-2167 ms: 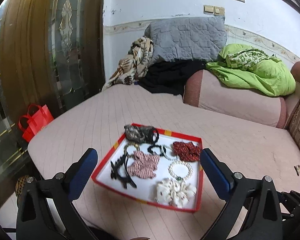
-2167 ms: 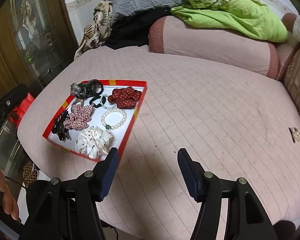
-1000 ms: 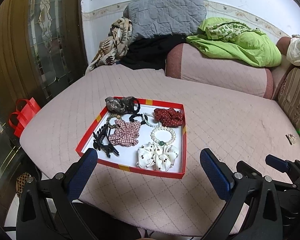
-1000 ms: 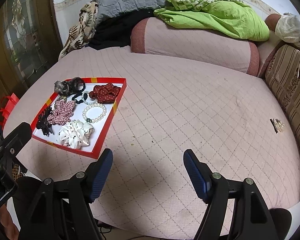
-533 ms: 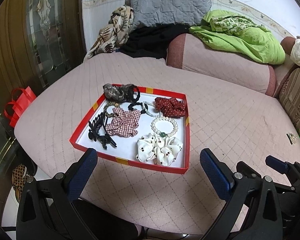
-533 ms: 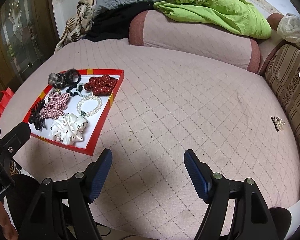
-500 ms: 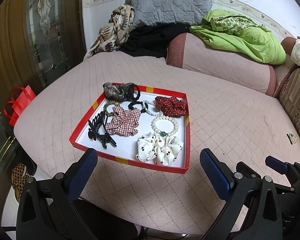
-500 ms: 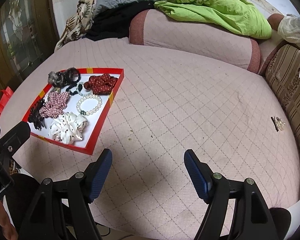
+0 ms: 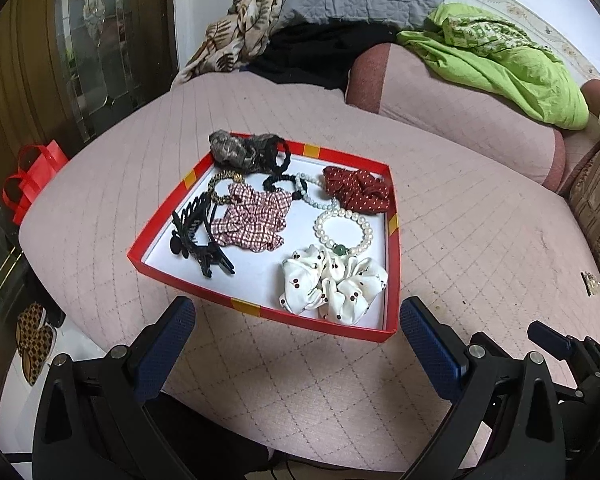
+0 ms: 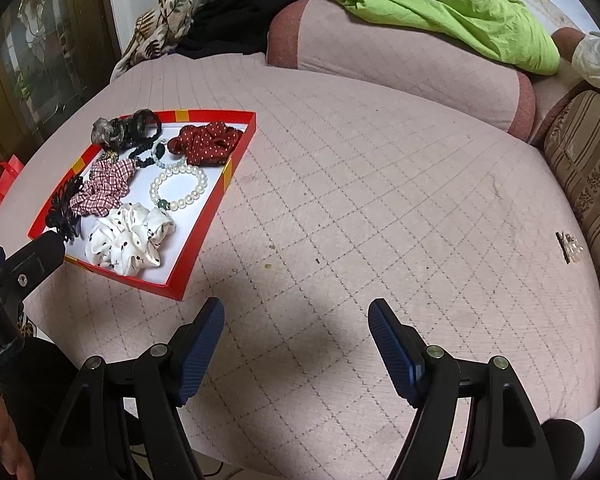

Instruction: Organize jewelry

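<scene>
Both grippers, left and right, hang spread and empty over pink quilted bed. Red tray of scrunchies and pearl bracelet near left edge. Green blanket, bolster behind.

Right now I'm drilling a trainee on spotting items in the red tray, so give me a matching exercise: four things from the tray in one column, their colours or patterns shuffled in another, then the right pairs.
Column 1:
1. hair claw clip
2. bead bracelet
3. scrunchie nearest the grippers
4. scrunchie at the far right corner

Column 2:
A. dark red with white dots
B. black
C. white with small dark cherries
D. white pearls with one green bead

Pairs: 1-B, 2-D, 3-C, 4-A
</scene>
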Tool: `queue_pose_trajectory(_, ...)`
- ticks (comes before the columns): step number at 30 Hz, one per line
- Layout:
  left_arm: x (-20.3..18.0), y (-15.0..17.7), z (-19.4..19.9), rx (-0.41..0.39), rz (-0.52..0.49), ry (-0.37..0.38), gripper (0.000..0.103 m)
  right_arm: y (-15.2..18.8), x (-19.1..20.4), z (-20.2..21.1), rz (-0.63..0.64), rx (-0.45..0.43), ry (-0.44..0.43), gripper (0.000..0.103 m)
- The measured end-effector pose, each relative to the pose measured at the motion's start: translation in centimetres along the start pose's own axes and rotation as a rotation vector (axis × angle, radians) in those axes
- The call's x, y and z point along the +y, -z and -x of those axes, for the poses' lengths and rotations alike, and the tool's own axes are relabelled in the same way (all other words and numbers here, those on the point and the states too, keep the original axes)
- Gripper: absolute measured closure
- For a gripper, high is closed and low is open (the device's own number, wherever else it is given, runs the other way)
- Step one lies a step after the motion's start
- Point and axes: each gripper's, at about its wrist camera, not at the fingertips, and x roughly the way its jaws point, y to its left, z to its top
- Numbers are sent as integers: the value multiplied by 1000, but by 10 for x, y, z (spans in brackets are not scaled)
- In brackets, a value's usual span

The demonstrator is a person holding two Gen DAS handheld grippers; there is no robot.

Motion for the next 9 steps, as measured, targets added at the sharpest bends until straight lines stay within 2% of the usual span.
queue_pose_trajectory(9,-13,-3,-5,9,-40,-17,1,-1,-3,-11,-3,19,-17,24)
